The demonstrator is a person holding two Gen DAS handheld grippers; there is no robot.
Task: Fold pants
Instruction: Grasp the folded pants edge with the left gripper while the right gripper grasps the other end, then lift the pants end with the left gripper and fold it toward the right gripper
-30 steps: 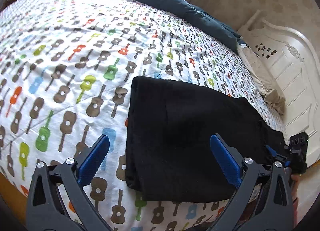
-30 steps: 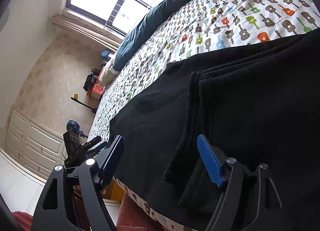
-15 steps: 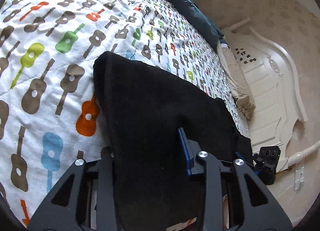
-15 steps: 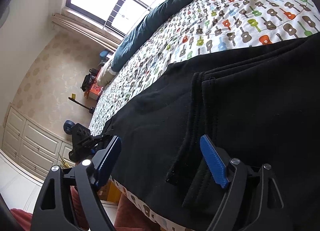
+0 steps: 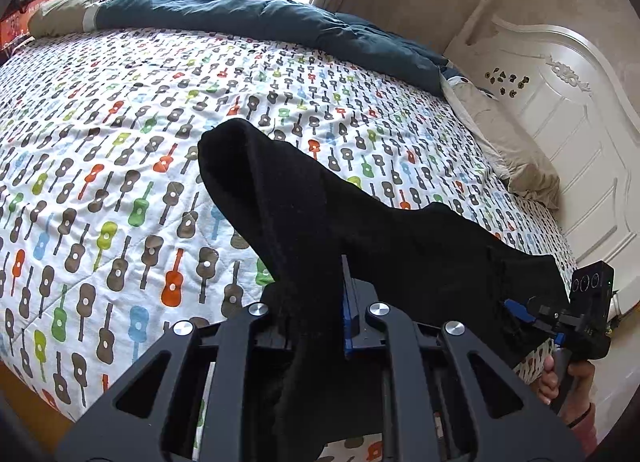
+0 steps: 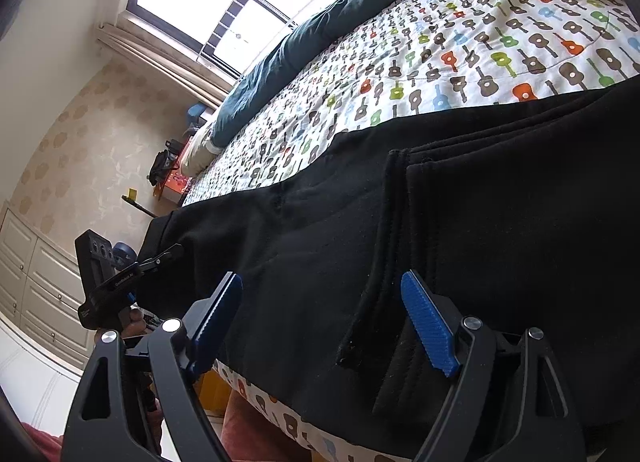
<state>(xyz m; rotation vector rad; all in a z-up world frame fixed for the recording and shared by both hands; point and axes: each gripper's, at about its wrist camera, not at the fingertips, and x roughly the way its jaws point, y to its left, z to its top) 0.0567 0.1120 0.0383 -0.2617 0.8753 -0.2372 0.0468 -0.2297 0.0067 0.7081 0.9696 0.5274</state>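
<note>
Black pants [image 5: 360, 230] lie partly folded along the near edge of a bed with a guitar-print cover. My left gripper [image 5: 320, 302] is shut on the pants' left end and holds it lifted off the cover, so the cloth rises in a ridge. In the right wrist view the pants [image 6: 460, 202] lie flat in stacked layers. My right gripper [image 6: 324, 306] is open, its blue pads astride the pants' near edge. The right gripper also shows in the left wrist view [image 5: 532, 314], and the left one in the right wrist view [image 6: 160, 256].
A dark teal duvet [image 5: 260, 18] is bunched along the bed's far side. A beige pillow [image 5: 508, 142] lies by the white headboard [image 5: 568, 110]. A window [image 6: 224, 2] and white cabinets [image 6: 36, 286] stand beyond the bed. The guitar-print cover [image 5: 100, 142] spreads to the left.
My left gripper closed on the pants' left end and lifted it off the cover. My right gripper stayed open and moved slightly forward over the pants' edge.
</note>
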